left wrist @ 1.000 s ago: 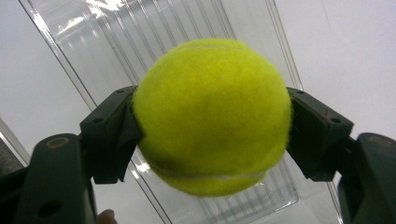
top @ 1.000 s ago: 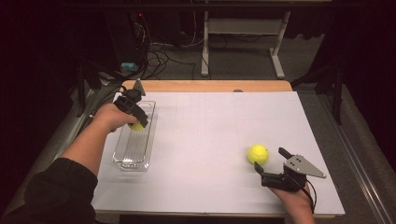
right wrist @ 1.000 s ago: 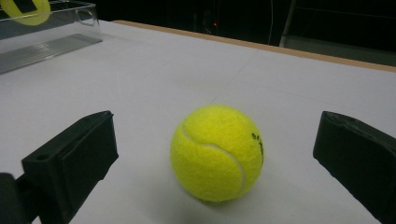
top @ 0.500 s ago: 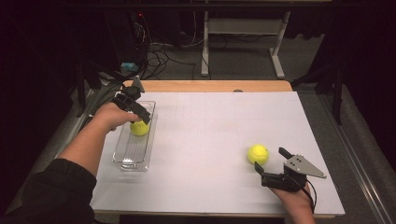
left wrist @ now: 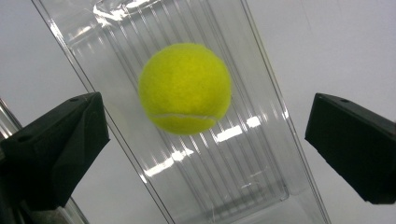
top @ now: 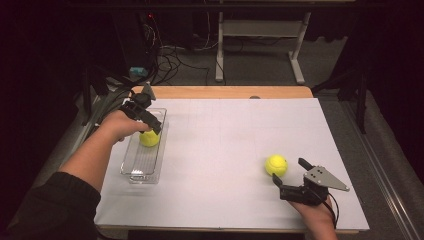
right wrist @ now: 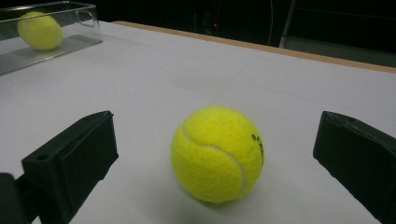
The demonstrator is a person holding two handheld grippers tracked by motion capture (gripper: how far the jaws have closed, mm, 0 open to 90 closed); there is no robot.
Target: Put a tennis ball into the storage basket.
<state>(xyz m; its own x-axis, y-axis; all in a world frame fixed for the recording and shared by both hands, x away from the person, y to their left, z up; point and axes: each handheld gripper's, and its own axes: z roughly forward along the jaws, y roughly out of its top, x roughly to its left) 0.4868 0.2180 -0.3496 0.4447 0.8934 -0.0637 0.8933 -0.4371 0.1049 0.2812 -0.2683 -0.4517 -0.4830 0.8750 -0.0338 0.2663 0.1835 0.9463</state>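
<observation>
Our left gripper (top: 148, 123) hangs over the clear tray (top: 136, 169) at nine o'clock, jaws wide apart, one tennis ball (top: 149, 138) lying inside. At four o'clock our right gripper (top: 288, 173) gapes around the second ball (top: 276, 165), not touching.

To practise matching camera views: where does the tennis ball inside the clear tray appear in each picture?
High view: ball in tray at left, under the left gripper.
Left gripper view: centre, between open jaws.
Right gripper view: top-left corner.
Shared landmark: the clear tray.
</observation>
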